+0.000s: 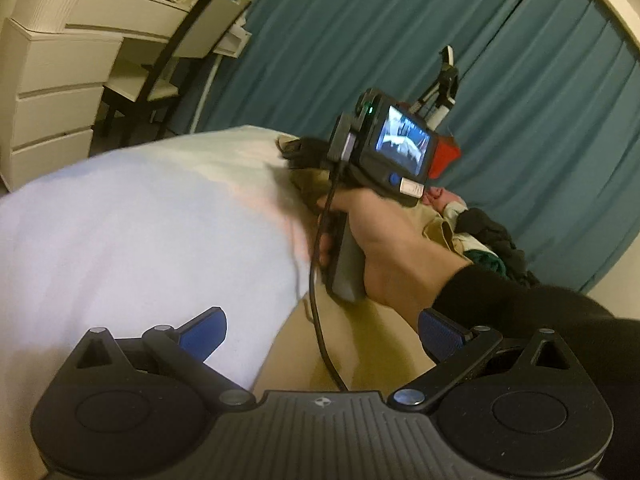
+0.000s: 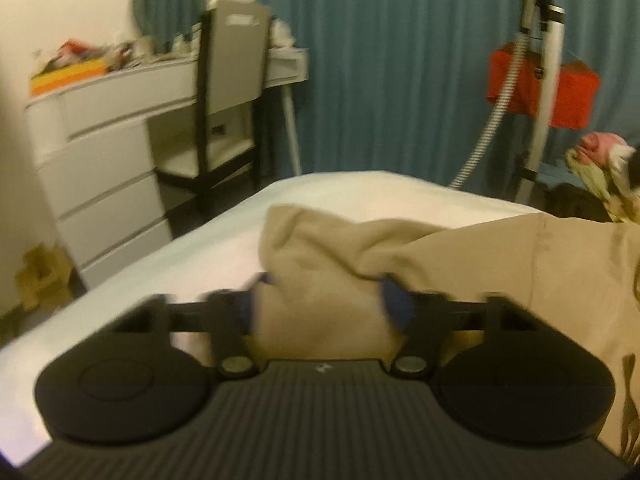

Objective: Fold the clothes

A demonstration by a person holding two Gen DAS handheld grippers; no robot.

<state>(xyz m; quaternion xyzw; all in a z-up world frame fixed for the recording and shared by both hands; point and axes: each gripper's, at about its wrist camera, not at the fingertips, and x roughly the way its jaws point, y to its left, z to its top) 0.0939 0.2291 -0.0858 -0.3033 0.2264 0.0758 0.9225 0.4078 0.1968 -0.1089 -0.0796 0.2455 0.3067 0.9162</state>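
**A:** Where the right hand-held gripper (image 2: 324, 304) reaches forward, what sits between its blue pads?

**B:** A bunched fold of a tan cotton garment (image 2: 460, 272). The pads press into it from both sides, so the right hand-held gripper is clamped on the cloth. The picture is blurred, but the fabric plainly fills the gap.

**A:** And where does the rest of that garment lie?

**B:** It spreads to the right of the right hand-held gripper, across a bed covered in a smooth white sheet (image 2: 352, 188).

**A:** What about the left hand-held gripper (image 1: 322, 336)?

**B:** Its blue pads stand wide apart with nothing between them. Ahead of it, a bare hand in a black sleeve (image 1: 384, 248) grips the handle of the right hand-held gripper, whose small lit screen faces back.

**A:** Anything else nearby?

**B:** Beyond that hand, to the right, a heap of dark and pale clothes (image 1: 488, 240) lies on the bed. Farther ahead hangs a pleated teal curtain (image 1: 360, 32); to the left stand a white chest of drawers (image 1: 52, 100) and a dark-framed chair (image 1: 160, 76).
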